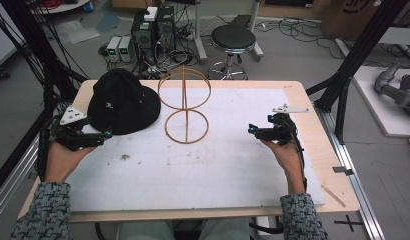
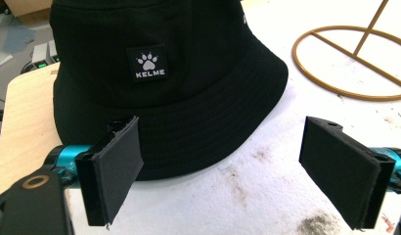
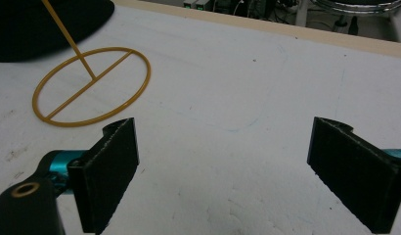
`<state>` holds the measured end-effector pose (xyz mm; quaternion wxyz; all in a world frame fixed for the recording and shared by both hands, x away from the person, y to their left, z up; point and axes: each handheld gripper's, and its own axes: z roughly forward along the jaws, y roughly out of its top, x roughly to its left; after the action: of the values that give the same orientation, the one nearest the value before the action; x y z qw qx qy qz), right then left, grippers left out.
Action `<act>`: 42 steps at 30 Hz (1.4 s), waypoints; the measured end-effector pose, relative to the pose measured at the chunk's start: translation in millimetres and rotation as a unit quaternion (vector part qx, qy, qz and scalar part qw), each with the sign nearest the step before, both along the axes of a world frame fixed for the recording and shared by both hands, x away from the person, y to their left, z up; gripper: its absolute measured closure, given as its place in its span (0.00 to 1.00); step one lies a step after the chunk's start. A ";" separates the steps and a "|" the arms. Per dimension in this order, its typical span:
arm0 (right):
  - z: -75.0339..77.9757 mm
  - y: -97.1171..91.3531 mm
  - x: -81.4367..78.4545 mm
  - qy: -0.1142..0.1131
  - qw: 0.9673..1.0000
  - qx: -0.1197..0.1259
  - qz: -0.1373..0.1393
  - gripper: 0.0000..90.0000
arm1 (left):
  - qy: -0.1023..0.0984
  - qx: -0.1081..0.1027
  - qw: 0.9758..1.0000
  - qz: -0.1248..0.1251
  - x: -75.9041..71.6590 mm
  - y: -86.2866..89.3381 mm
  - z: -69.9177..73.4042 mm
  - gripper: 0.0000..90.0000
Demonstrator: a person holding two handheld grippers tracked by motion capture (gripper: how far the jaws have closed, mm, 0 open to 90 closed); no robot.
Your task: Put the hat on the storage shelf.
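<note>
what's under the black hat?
The black hat lies brim-down on the white table cover, beside the gold wire stand. Its crown and brim hide whatever might be underneath.

One black hat point(image 1: 123, 102), one wire stand point(image 1: 184, 105), two grippers.

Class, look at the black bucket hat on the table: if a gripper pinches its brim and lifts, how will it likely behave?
The hat looks like soft stitched cloth, so the brim would probably droop and fold. It seems light. Cloth should not slip much between the padded fingers.
</note>
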<state>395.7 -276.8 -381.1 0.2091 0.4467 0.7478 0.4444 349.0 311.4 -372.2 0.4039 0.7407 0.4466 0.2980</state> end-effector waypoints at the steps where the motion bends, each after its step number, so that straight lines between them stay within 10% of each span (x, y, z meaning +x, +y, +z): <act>1: 0.0 0.0 0.0 0.000 1.000 0.000 0.000 0.13 | 0.001 -0.001 1.000 0.000 0.2 0.1 -0.2 0.18; 21: 1.9 -6.1 -11.2 0.002 1.000 -0.001 0.004 0.13 | -0.007 -0.004 0.999 -0.037 0.2 -6.1 10.4 0.19; 42: -2.0 2.1 -21.6 0.014 1.000 -0.019 0.017 0.13 | -0.007 -0.037 0.998 -0.054 22.2 26.8 38.7 0.19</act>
<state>374.1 -274.7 -383.1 0.1997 0.4360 0.7665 0.4271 371.2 338.2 -333.5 0.4493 0.7462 0.4138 0.2645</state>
